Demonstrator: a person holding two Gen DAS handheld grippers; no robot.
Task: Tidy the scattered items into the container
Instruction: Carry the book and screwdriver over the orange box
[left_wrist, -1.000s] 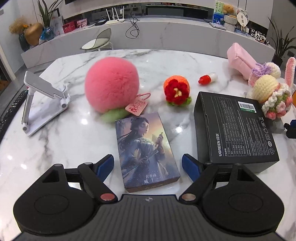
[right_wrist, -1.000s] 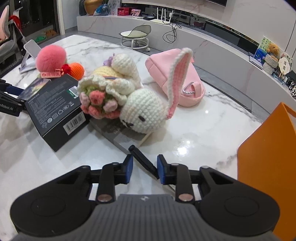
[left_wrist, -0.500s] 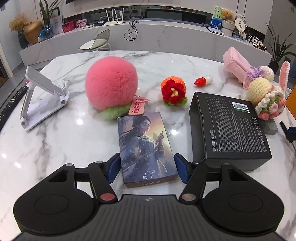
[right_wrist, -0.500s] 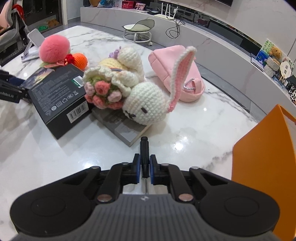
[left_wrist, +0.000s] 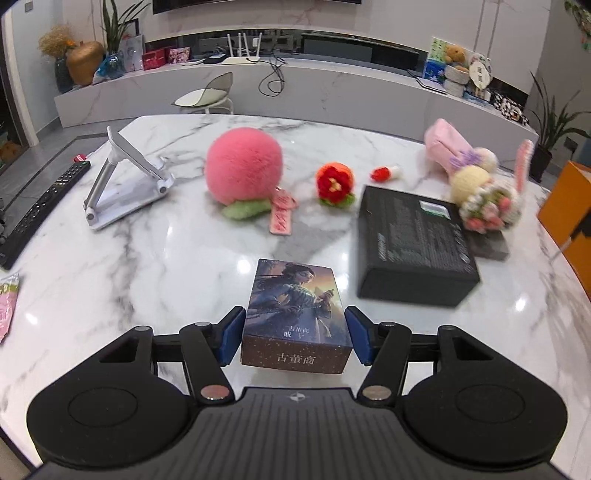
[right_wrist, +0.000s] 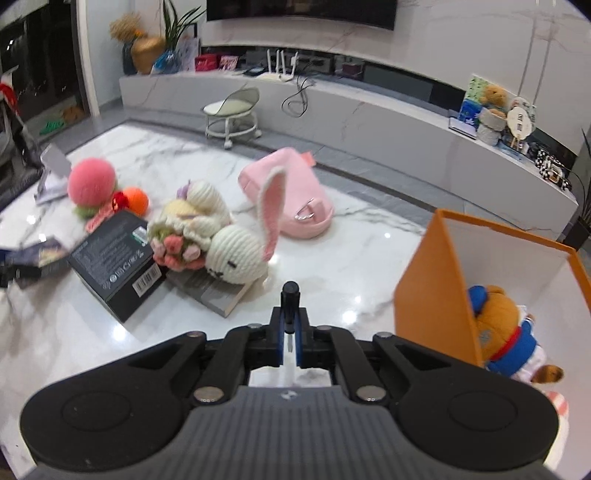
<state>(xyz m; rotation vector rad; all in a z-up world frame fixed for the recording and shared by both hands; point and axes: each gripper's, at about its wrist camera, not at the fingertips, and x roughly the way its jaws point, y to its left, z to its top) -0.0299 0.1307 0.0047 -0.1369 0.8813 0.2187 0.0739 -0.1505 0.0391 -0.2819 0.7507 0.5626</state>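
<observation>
My left gripper (left_wrist: 295, 332) has its jaws closing on the illustrated card box (left_wrist: 295, 306). Both blue pads press its sides and it hangs tilted just above the marble table (left_wrist: 184, 258). My right gripper (right_wrist: 290, 332) is shut on a small black screwdriver (right_wrist: 290, 295), whose handle sticks out forward and whose metal tip shows between the pads. It is lifted off the table. The orange container (right_wrist: 424, 295) stands open to the right of the right gripper, with a teddy bear (right_wrist: 502, 332) inside. Its corner also shows in the left wrist view.
Scattered on the table: a pink plush peach (left_wrist: 243, 166), a crochet flower (left_wrist: 334, 182), a red-capped bottle (left_wrist: 384, 172), a black box (left_wrist: 413, 240), a crochet rabbit (right_wrist: 236, 251) on a grey book (right_wrist: 214, 291), a pink pouch (right_wrist: 295, 199), a phone stand (left_wrist: 125, 184), a remote (left_wrist: 40, 210).
The left jaws closed onto the card box and raised it off the table. The right jaws shut on the screwdriver and lifted it, and the orange container's inside came into view.
</observation>
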